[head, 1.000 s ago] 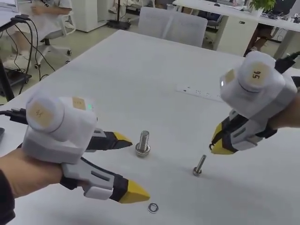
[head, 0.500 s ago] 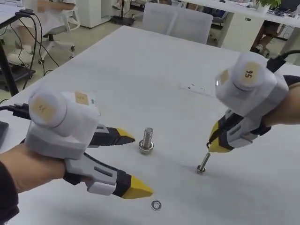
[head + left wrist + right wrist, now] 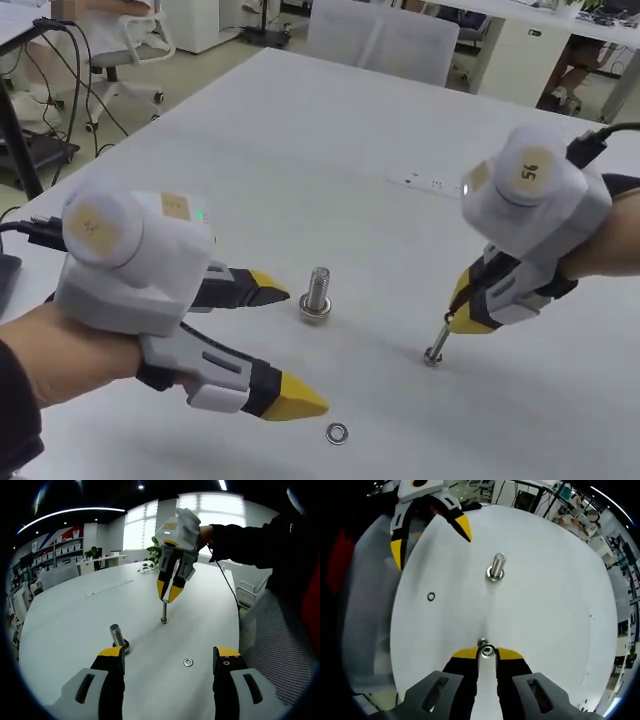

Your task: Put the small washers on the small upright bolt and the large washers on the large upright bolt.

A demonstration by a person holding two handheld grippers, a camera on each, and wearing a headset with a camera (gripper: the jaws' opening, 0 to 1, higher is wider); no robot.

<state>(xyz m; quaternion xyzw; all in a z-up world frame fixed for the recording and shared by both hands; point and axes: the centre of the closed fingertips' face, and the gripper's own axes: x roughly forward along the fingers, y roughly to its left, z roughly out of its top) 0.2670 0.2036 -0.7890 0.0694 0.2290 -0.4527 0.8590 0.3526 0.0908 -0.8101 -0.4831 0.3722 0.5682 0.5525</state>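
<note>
1. Close to the near edge of the tabletop, a loose washer (image 3: 337,433) lies flat. It is probably light, thin, stiff and slippery, so it is best pinched across the rim.
2. The left gripper (image 3: 285,348) has its fingers wide apart, and the washer is just beyond its nearer finger.
3. Farther in stands the large upright bolt (image 3: 317,293).
4. The right gripper (image 3: 460,322) has its fingers clamped on a small washer (image 3: 487,651), at the top of the small upright bolt (image 3: 436,345).

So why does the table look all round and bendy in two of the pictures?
Left gripper view: fisheye lens bows the table, ceiling lights glare. Right gripper view: same bowing, yet the small washer between the jaws looks sharp. Head view: table edges straight, soft shadows.
</note>
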